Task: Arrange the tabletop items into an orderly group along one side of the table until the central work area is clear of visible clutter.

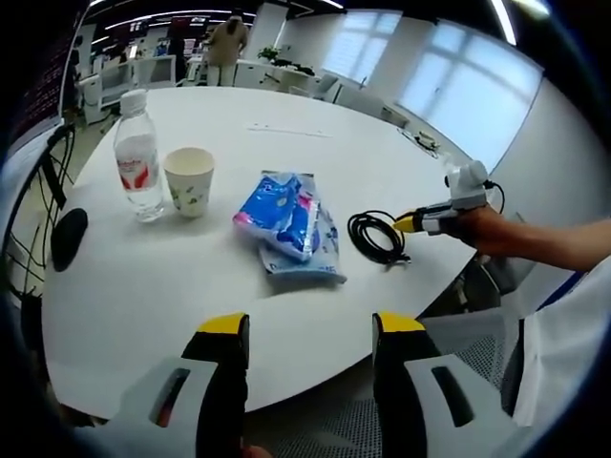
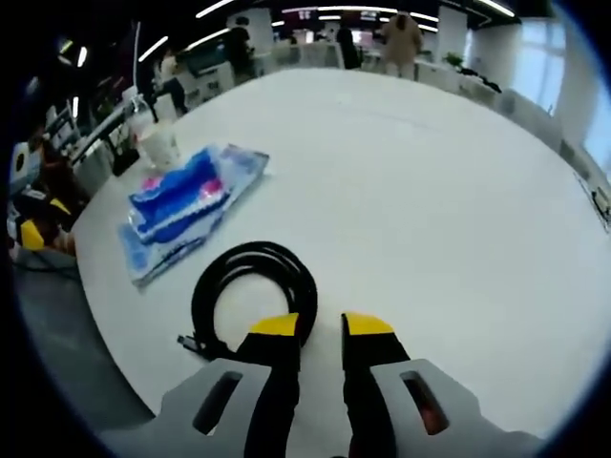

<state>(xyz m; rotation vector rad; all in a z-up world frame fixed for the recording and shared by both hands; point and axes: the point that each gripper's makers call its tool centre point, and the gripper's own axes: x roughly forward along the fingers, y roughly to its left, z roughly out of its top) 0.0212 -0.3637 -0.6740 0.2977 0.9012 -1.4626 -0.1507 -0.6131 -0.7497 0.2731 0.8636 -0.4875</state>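
Note:
On the round white table (image 1: 286, 315) stand a clear water bottle (image 1: 138, 157) and a paper cup (image 1: 189, 181), side by side at the left. Two blue snack packs (image 1: 286, 215) lie overlapped in the middle, with a coiled black cable (image 1: 377, 237) to their right. My left gripper (image 1: 310, 329) hangs wide open over the near table edge, holding nothing. A hand brings my right gripper (image 1: 412, 224) to the coil's edge. In the right gripper view the gripper (image 2: 320, 329) is narrowly open, its left jaw over the cable (image 2: 250, 281) rim. The packs (image 2: 181, 205) and cup (image 2: 160, 143) lie beyond.
A black office chair (image 1: 57, 229) stands at the table's left edge. The far half of the table (image 2: 430, 172) is bare white. Desks and standing people (image 1: 227, 43) fill the office behind. A sleeve and forearm (image 1: 554, 243) reach in from the right.

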